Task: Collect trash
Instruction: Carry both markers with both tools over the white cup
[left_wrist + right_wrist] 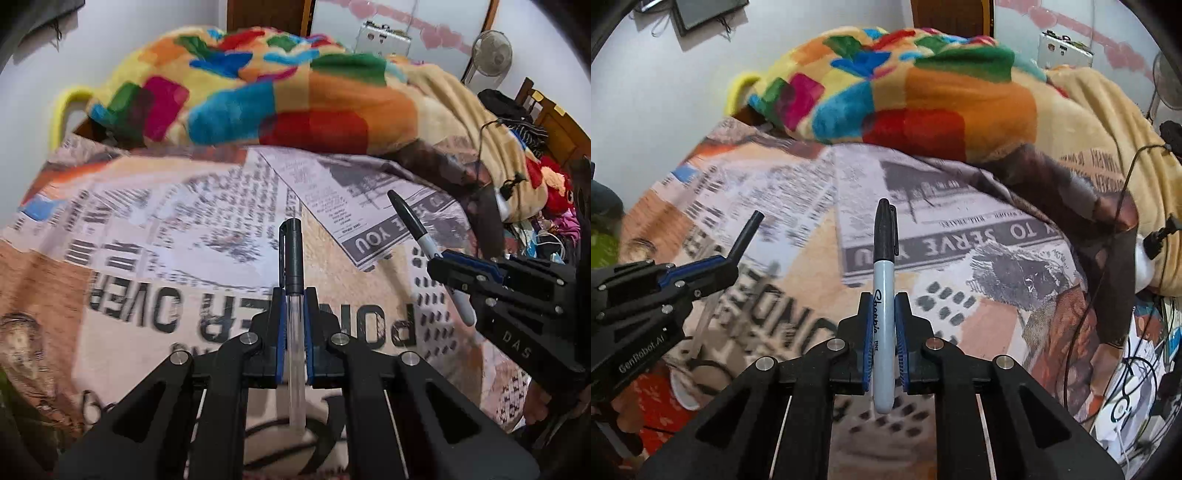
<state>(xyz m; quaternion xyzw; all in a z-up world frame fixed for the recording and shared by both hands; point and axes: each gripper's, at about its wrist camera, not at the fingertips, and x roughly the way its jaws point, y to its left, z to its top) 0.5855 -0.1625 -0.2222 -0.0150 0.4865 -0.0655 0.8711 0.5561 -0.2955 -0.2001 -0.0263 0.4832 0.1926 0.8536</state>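
Note:
My left gripper [295, 295] is shut on a clear-barrelled pen with a black cap [294, 258], held above the bed with the cap pointing forward. My right gripper [884, 299] is shut on a grey Sharpie marker with a black cap [884, 266], also held above the bed. In the left wrist view the right gripper [443, 266] shows at the right with the marker [424, 236] in it. In the right wrist view the left gripper [724, 264] shows at the left with the pen [746, 234] in it.
A newspaper-print bedsheet [184, 221] covers the bed below both grippers. A heaped multicoloured blanket [277, 96] lies at the back. Black cables [1108, 258] and clutter [1137, 387] sit at the bed's right edge. A fan [491, 51] stands at the back right.

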